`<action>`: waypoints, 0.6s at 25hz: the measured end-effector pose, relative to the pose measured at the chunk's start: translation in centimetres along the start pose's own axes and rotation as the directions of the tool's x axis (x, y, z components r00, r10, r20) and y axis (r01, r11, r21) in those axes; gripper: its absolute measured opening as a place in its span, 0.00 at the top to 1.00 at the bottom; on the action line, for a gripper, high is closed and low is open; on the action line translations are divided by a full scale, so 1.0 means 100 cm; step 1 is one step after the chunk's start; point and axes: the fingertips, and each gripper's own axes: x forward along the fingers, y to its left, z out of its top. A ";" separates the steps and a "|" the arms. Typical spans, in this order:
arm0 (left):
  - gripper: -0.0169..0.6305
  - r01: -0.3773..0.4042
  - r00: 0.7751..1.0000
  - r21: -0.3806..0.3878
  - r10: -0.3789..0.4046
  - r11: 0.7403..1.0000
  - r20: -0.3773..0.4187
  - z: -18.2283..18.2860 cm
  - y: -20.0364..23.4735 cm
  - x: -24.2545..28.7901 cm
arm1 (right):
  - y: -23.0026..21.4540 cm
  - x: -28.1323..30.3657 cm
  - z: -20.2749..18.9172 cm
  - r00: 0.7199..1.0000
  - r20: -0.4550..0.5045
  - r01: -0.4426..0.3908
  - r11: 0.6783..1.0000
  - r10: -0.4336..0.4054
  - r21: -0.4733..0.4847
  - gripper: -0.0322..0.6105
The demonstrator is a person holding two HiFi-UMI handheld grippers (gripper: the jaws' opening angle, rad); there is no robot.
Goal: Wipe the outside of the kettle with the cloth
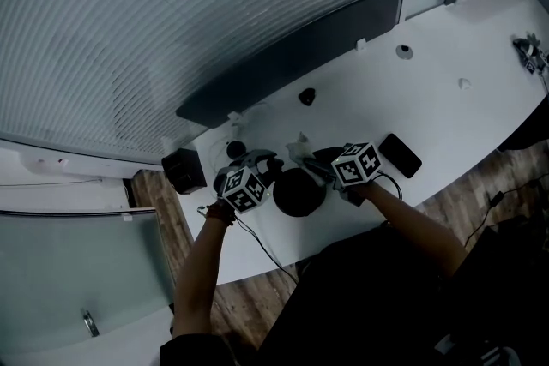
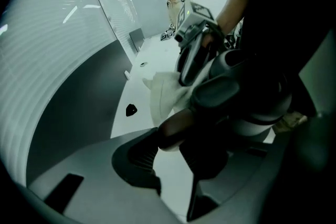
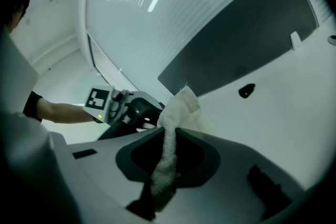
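Note:
A black kettle point(image 1: 297, 195) stands on the white desk point(image 1: 446, 111) close to its front edge. In the left gripper view the kettle's body point(image 2: 252, 92) is dark with a grey band. My left gripper point(image 2: 176, 152) is shut on its dark handle point(image 2: 176, 131) from the left. My right gripper point(image 3: 168, 139) is shut on a white cloth point(image 3: 181, 107), which sticks up past the jaws. The cloth point(image 2: 164, 93) hangs against the far side of the kettle. In the head view the cloth point(image 1: 301, 152) lies just beyond the kettle, between my left gripper point(image 1: 257, 171) and my right gripper point(image 1: 324, 170).
A black phone point(image 1: 401, 155) lies right of the kettle. A small black piece point(image 1: 306, 96) sits further back on the desk, and a dark panel point(image 1: 292, 60) runs along the desk's far edge. A black box point(image 1: 184, 171) stands at the desk's left end. Wood floor shows below the desk.

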 end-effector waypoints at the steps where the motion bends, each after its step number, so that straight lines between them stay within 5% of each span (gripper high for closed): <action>1: 0.78 -0.001 1.000 0.003 0.001 1.000 0.005 -0.001 0.002 0.001 | -0.014 0.005 -0.009 0.999 -0.024 0.023 0.999 -0.023 0.031 0.86; 5: 0.78 -0.009 1.000 0.011 0.009 1.000 -0.001 0.000 0.004 0.005 | -0.065 0.013 -0.064 0.987 -0.108 0.134 0.975 -0.116 0.179 0.86; 9: 0.78 0.025 1.000 0.051 -0.025 0.998 0.011 0.009 -0.001 0.006 | -0.055 -0.009 -0.054 0.997 -0.021 0.081 0.981 -0.078 0.178 0.86; 12: 0.78 0.016 0.998 0.121 -0.022 0.993 0.051 0.007 0.008 0.007 | 0.002 -0.030 0.011 0.988 0.141 -0.056 0.998 0.060 -0.026 0.86; 13: 0.78 0.020 0.998 0.127 -0.028 0.992 0.062 0.007 0.011 0.006 | 0.026 -0.032 0.030 0.982 0.157 -0.084 0.986 0.107 -0.145 0.86; 15: 0.78 0.038 0.996 0.114 -0.047 0.993 0.081 0.012 0.007 0.010 | 0.069 -0.031 0.042 0.984 0.094 -0.104 0.911 0.154 -0.399 0.86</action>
